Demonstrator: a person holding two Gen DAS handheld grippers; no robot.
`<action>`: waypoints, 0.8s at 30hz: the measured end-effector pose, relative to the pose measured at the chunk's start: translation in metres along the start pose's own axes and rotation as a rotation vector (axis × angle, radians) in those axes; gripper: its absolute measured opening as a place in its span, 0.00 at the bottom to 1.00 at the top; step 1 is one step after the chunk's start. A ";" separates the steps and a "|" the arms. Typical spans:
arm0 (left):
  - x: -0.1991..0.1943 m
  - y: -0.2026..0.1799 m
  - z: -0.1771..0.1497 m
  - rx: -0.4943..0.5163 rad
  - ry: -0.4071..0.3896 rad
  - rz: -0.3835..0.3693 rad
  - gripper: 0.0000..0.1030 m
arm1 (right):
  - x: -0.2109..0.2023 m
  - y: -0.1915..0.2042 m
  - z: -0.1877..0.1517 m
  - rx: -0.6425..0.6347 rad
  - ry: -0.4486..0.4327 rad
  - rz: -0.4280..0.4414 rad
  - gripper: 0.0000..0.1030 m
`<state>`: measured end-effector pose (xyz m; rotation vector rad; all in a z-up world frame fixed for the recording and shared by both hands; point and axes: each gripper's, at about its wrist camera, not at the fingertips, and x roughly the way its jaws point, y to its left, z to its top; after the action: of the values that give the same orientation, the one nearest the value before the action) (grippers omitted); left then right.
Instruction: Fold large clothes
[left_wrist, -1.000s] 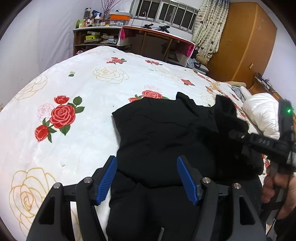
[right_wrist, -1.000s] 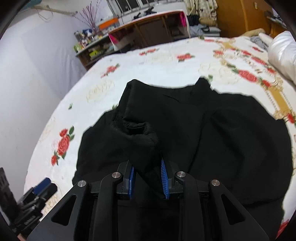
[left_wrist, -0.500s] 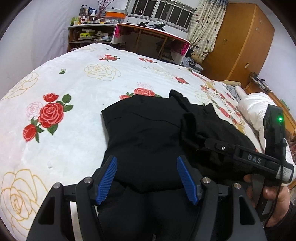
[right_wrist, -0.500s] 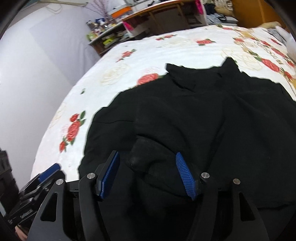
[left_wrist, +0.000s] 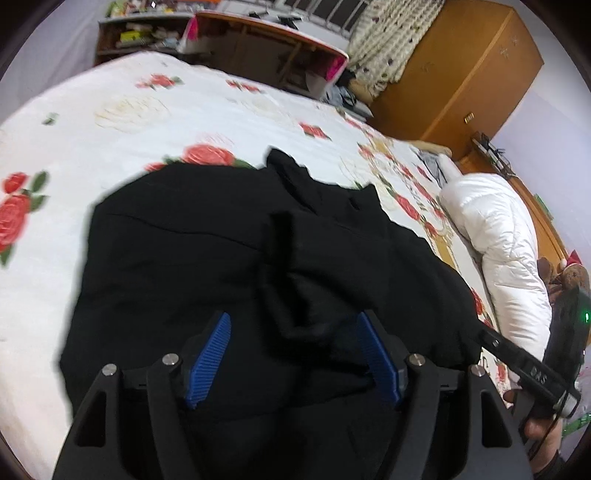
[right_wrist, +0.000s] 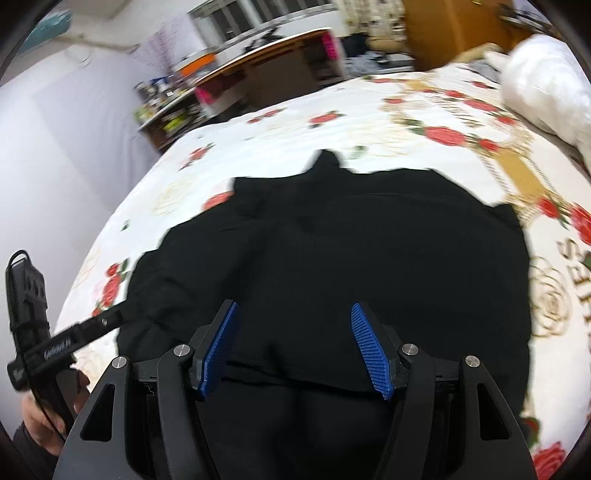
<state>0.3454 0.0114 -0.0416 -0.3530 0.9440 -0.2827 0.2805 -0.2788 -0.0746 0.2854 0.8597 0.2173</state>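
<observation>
A large black garment (left_wrist: 207, 243) lies spread on the rose-patterned bed, with a sleeve folded onto its middle (left_wrist: 303, 295). My left gripper (left_wrist: 293, 332) is open above its near part, blue pads apart, holding nothing. In the right wrist view the same garment (right_wrist: 332, 258) fills the centre and my right gripper (right_wrist: 293, 334) is open and empty above its near edge. The right gripper's body (left_wrist: 532, 369) shows at the right of the left wrist view; the left gripper's body (right_wrist: 48, 343) shows at the left of the right wrist view.
The white floral bedspread (left_wrist: 110, 122) surrounds the garment. A white puffy jacket (left_wrist: 495, 236) lies at the bed's right side. A desk and cluttered shelves (left_wrist: 258, 40) stand beyond the bed, a wooden wardrobe (left_wrist: 454, 62) at the far right.
My right gripper opened, dropped the black sleeve onto the garment and drew back toward the near right. The left gripper stayed open and shifted slightly right and closer over the cloth.
</observation>
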 end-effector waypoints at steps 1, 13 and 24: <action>0.009 -0.005 0.001 0.005 0.012 -0.001 0.69 | -0.003 -0.010 0.000 0.009 -0.004 -0.014 0.61; 0.008 0.013 -0.009 0.049 -0.071 0.135 0.13 | -0.005 -0.067 -0.003 0.043 -0.042 -0.118 0.61; 0.010 0.024 -0.023 0.051 -0.035 0.173 0.14 | 0.038 -0.057 -0.018 -0.096 0.085 -0.214 0.60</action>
<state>0.3338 0.0251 -0.0716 -0.2270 0.9252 -0.1423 0.2948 -0.3180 -0.1312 0.0940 0.9542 0.0707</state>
